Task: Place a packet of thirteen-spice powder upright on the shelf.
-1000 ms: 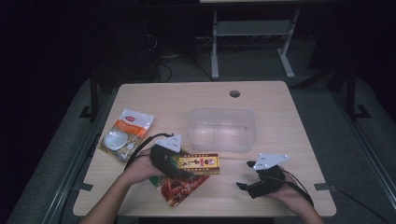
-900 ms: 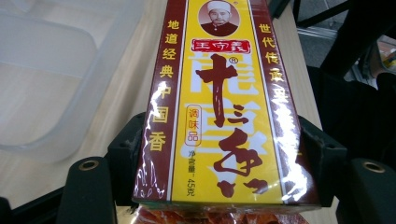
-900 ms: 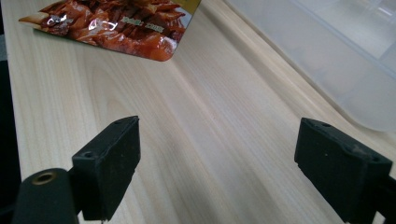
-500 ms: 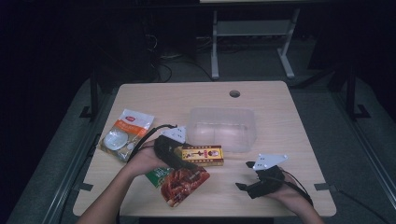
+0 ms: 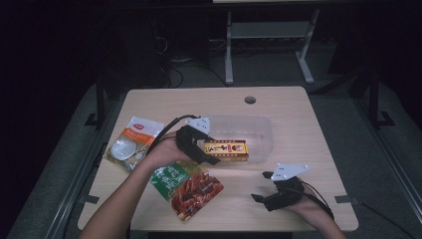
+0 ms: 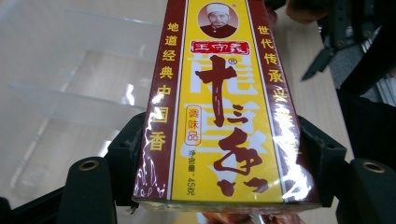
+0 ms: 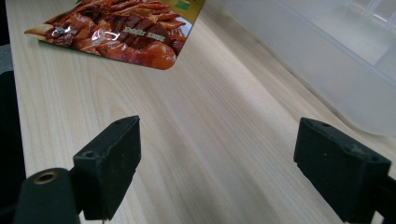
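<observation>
My left gripper (image 5: 211, 152) is shut on a yellow and maroon seasoning box (image 5: 228, 149), held above the near wall of a clear plastic bin (image 5: 259, 130). In the left gripper view the box (image 6: 219, 107) lies lengthwise between both jaws, pressed at its sides, with the bin (image 6: 70, 84) beyond it. My right gripper (image 5: 263, 186) rests near the table's front right edge, its jaws wide apart. In the right gripper view nothing lies between its pads (image 7: 112, 161), only bare wood.
A red and green snack pouch (image 5: 191, 186) lies on the table below the left hand, also seen as the pouch (image 7: 126, 32) ahead of the right gripper. A white and orange packet (image 5: 132, 144) lies at the left. The bin's wall (image 7: 327, 60) stands close on the right.
The left gripper has lifted the box and carried it away from the person toward the bin, uncovering the snack pouch. The right gripper has stayed put.
</observation>
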`<action>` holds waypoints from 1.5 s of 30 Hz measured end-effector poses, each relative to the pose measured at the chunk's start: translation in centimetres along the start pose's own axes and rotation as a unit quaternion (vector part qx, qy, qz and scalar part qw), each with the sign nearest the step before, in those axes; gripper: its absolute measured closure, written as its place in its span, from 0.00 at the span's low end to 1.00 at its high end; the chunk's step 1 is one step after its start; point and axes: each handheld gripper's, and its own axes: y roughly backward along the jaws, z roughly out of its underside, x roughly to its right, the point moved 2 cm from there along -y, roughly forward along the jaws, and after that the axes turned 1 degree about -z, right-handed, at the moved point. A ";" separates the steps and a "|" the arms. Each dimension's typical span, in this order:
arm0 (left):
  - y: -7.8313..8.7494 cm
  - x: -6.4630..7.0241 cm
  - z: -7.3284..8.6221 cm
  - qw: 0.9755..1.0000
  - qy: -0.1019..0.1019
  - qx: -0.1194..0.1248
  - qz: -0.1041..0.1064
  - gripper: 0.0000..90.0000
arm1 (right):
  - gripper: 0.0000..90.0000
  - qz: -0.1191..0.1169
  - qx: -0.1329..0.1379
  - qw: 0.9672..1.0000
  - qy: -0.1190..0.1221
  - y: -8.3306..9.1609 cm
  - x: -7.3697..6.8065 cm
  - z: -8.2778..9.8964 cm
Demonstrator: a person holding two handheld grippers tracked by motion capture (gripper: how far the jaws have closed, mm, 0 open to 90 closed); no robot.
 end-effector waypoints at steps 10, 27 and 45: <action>-0.9 -2.5 -2.6 1.000 -0.007 -0.012 -0.001 0.35 | 0.16 0.000 0.001 1.000 0.005 0.0 -0.1 -0.1; -5.0 -5.9 -5.5 0.999 -0.010 -0.035 0.000 0.35 | 0.16 0.001 0.007 1.000 0.009 0.1 0.0 -0.2; -6.9 -7.7 -5.3 0.999 0.001 -0.046 -0.001 0.35 | 0.16 -0.001 0.010 1.000 0.005 0.1 0.2 -0.2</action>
